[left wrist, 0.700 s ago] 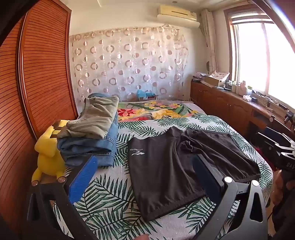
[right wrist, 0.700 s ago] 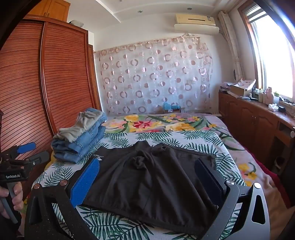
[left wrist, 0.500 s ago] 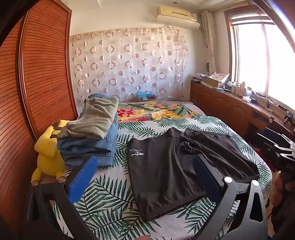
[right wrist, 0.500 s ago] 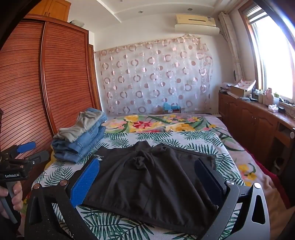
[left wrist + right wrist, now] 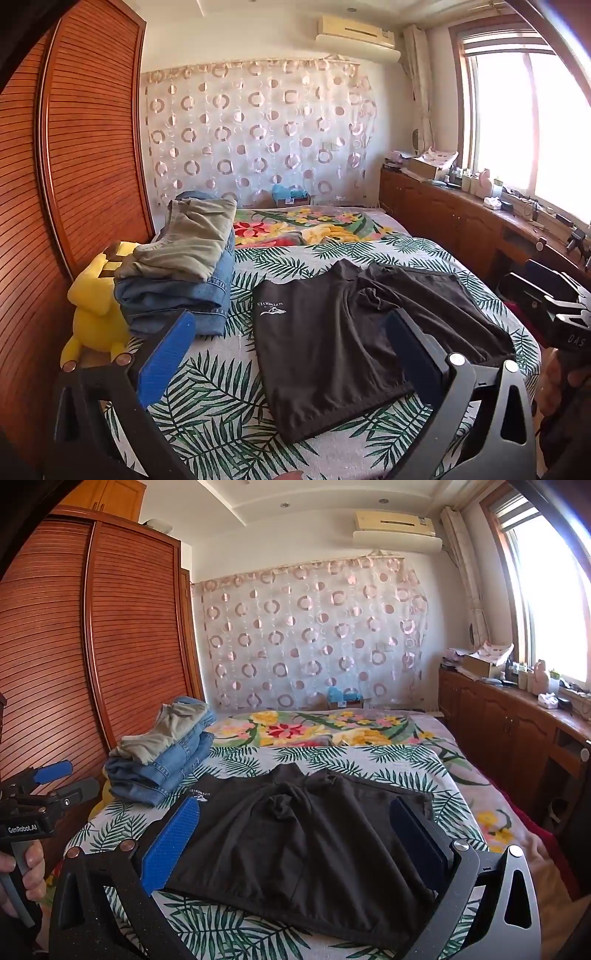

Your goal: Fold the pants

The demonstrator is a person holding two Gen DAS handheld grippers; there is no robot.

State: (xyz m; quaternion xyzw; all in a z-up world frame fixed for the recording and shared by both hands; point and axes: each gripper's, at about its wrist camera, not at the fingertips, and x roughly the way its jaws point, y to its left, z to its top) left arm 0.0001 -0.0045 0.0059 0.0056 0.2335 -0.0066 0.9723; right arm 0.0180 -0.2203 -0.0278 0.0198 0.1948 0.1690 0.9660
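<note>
Bedroom setting: a bed (image 5: pixel 369 760) with a palm-leaf sheet fills the middle of both views, with a louvred wooden wardrobe (image 5: pixel 92 155) along one side and a wooden counter (image 5: pixel 517 716) under the window on the other. A circle-patterned curtain (image 5: pixel 314 635) covers the far wall.

Black pants (image 5: pixel 306 834) lie spread flat on the near part of the bed, with a small white logo (image 5: pixel 270 308) facing up near one edge. The fabric bunches slightly at the centre.

A stack of folded clothes (image 5: pixel 181 266), olive on top and denim beneath, sits on the bed near the wardrobe, apart from the pants. A yellow plush toy (image 5: pixel 96 306) sits just beside the stack, between it and the wardrobe.

Left claw (image 5: pixel 288 350): jaws spread wide, nothing between the pads, held above the bed and clear of the pants. A hand (image 5: pixel 22 871) grips its handle.

Right claw (image 5: pixel 295 838): jaws spread wide, nothing gripped, positioned above the near edge of the pants. Contact with the fabric cannot be determined.
</note>
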